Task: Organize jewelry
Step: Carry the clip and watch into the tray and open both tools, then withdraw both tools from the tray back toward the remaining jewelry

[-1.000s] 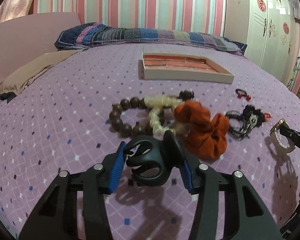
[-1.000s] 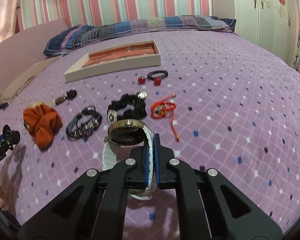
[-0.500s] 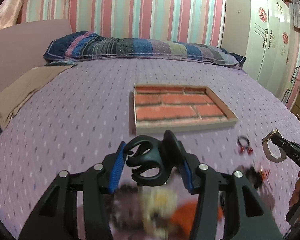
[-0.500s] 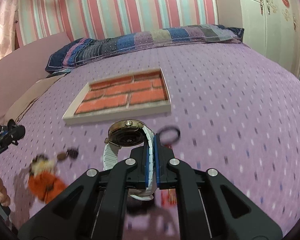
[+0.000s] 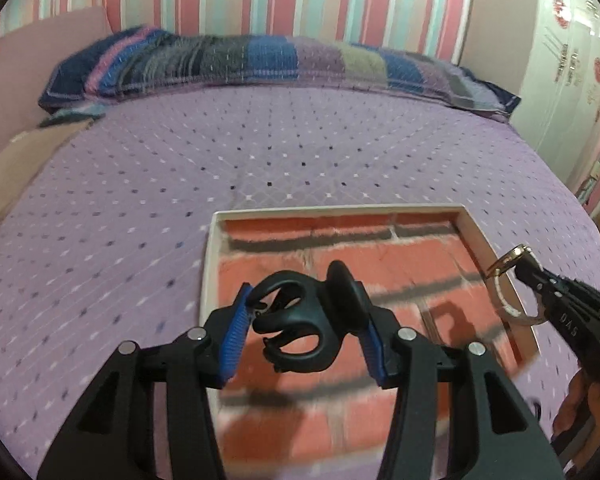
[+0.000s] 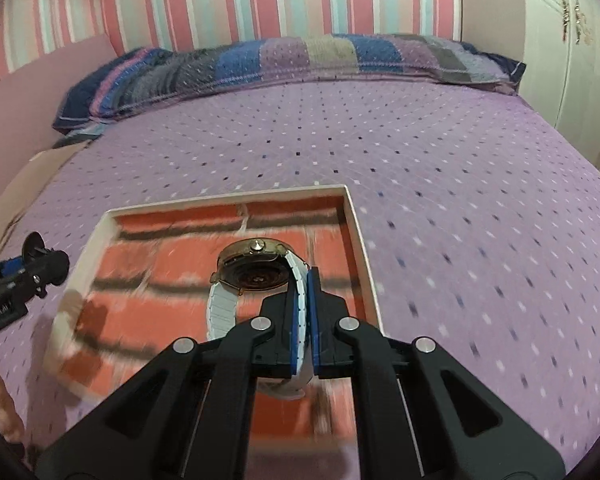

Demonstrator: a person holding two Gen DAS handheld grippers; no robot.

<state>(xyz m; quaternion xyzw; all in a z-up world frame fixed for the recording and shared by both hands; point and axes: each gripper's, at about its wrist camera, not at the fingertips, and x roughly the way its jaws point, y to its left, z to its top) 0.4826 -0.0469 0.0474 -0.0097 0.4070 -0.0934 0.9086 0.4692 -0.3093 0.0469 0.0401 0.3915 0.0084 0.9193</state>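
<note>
My left gripper [image 5: 304, 328] is shut on a black claw hair clip [image 5: 304, 320] and holds it above the near left part of the white-rimmed tray [image 5: 208, 264] with a red brick-pattern floor. My right gripper [image 6: 308, 316] is shut on the white strap of a gold-cased wristwatch [image 6: 256, 272], held above the same tray [image 6: 356, 232]. The right gripper with the watch [image 5: 512, 288] also shows at the right edge of the left wrist view. The left gripper [image 6: 28, 272] shows at the left edge of the right wrist view.
The tray lies on a purple dotted bedspread [image 5: 140, 200]. A striped patchwork pillow [image 5: 260, 60] lies along the far side under a striped wall. A beige cloth [image 5: 16, 160] lies at the left. White cabinets [image 6: 572, 40] stand at the right.
Both grippers have moved forward from the pile of jewelry to above the tray, carrying the hair clip and the watch. The scrunchie, beads and bracelets have dropped out of view.
</note>
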